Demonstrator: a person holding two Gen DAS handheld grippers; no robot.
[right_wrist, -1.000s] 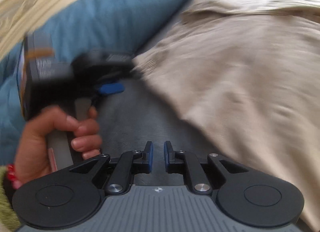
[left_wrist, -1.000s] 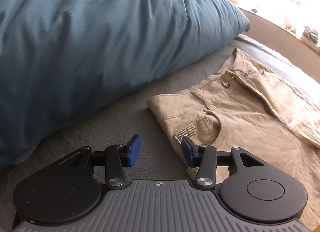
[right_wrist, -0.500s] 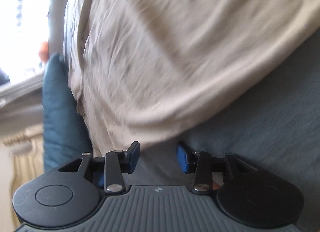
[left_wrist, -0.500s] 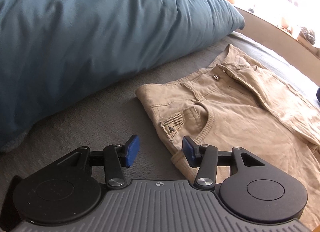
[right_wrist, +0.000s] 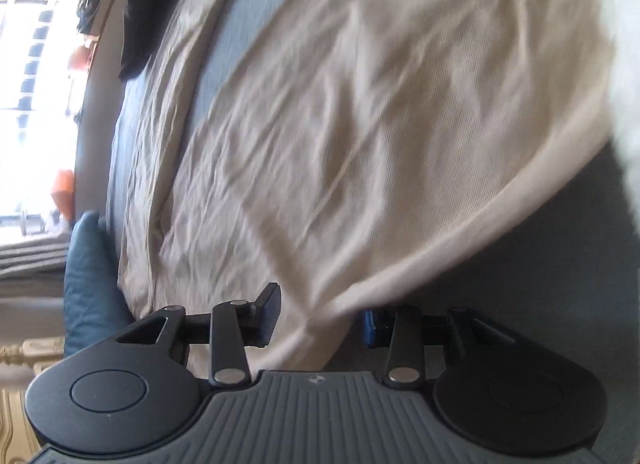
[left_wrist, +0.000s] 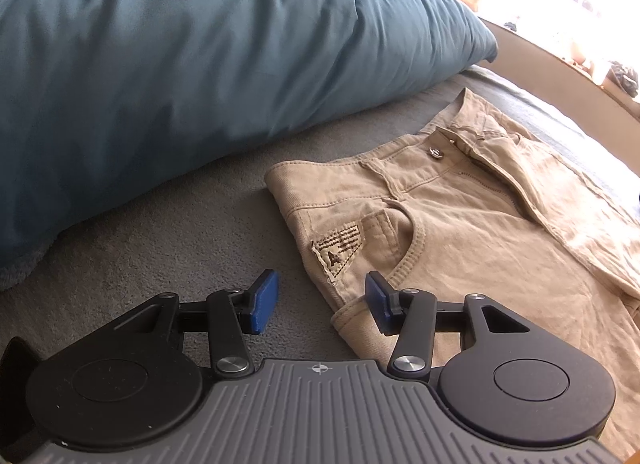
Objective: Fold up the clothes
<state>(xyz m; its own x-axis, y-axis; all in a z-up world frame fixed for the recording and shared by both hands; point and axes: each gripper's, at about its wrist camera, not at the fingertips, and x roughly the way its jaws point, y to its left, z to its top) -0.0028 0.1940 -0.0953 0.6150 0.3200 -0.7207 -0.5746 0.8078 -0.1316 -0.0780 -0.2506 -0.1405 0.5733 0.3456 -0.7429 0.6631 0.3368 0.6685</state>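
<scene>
Jaws of the left gripper [left_wrist: 318,302] stand partly open, empty, straddling the side seam of the khaki trousers [left_wrist: 460,232] just below the front pocket; the pads do not press the cloth. Jaws of the right gripper [right_wrist: 320,318] have just been opening and now stand partly apart, with the edge of a trouser leg [right_wrist: 360,144] lying between them, not clamped. The trousers lie spread front-up on the grey bed cover [left_wrist: 172,232], waistband near the blue pillow [left_wrist: 200,44], fly open. Progress: the garment appears laid out flat, with 0 folds visible. Remaining, by judgement: grip both edges, fold lengthwise, then across.
</scene>
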